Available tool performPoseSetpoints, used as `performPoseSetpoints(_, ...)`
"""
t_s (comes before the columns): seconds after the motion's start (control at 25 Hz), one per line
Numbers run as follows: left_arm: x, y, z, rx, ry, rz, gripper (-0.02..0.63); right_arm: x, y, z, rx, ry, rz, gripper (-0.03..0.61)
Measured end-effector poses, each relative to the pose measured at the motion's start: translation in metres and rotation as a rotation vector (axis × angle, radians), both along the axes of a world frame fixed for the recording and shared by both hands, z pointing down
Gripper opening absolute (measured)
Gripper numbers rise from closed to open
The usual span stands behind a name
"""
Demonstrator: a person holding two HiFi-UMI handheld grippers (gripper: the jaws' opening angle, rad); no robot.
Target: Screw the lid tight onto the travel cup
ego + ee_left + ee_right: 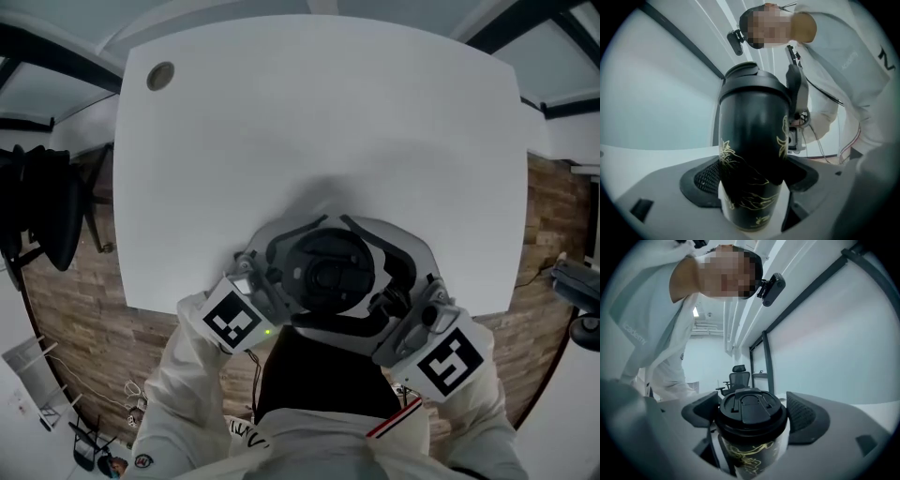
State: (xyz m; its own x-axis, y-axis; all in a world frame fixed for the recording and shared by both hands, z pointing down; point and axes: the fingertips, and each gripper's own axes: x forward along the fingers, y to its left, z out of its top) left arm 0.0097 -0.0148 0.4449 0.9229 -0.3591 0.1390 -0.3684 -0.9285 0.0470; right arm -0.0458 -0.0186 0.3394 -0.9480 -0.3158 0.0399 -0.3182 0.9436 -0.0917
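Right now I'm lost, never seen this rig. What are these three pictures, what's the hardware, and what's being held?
There is no robot here: a person holds a two-jaw gripper in each hand. The head view comes from a camera on the person's head, looking down on a white table. The cubes with square markers are parts of the grippers. The other two pictures come from a camera riding on each gripper, looking along its jaws. The left gripper is closed on the body of a black travel cup with gold drawing. The right gripper is closed around its black lid. The cup is at the table's near edge; I cannot tell whether it rests on it. A round cap is set in the table's far left corner.
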Motion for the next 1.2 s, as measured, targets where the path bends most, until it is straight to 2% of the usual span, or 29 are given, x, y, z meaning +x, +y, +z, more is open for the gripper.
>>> performPoseSetpoints(0.2,0.003,-0.006,0.001,-0.008,0.012,-0.170,0.393,0.011,-0.012,-0.003,-0.017,-0.028,0.255,0.468)
performPoseSetpoints(0.32,0.005,-0.009,0.001,0.003,0.005,-0.243,0.393,0.020,-0.016,-0.002,-0.028,-0.033,0.451,0.468)
performPoseSetpoints(0.44,0.009,-0.008,-0.002,0.038,-0.007,-0.236,0.393,0.031,-0.017,0.000,-0.041,-0.027,0.632,0.468)
performPoseSetpoints(0.52,0.009,-0.007,-0.003,0.049,-0.011,-0.212,0.393,0.030,-0.014,0.003,-0.050,-0.024,0.643,0.468)
performPoseSetpoints(0.64,0.006,-0.005,-0.001,0.038,-0.007,-0.173,0.393,0.024,-0.009,0.000,-0.101,-0.082,0.523,0.469)
performPoseSetpoints(0.76,0.004,-0.002,-0.001,0.037,-0.002,-0.111,0.393,0.021,0.000,-0.014,-0.105,-0.146,0.302,0.469)
performPoseSetpoints(0.84,0.003,-0.001,-0.002,0.050,0.001,-0.056,0.393,0.019,0.007,-0.014,-0.080,-0.104,0.116,0.471)
performPoseSetpoints(1.0,0.001,0.002,-0.003,0.048,0.004,0.102,0.393,0.008,0.016,-0.001,-0.022,0.048,-0.227,0.472)
performPoseSetpoints(1.12,-0.003,0.003,-0.002,0.024,0.000,0.225,0.393,-0.004,0.017,0.010,-0.004,0.127,-0.389,0.472)
performPoseSetpoints(1.2,-0.003,0.002,-0.001,0.005,0.003,0.276,0.393,-0.010,0.015,0.015,-0.004,0.144,-0.450,0.472)
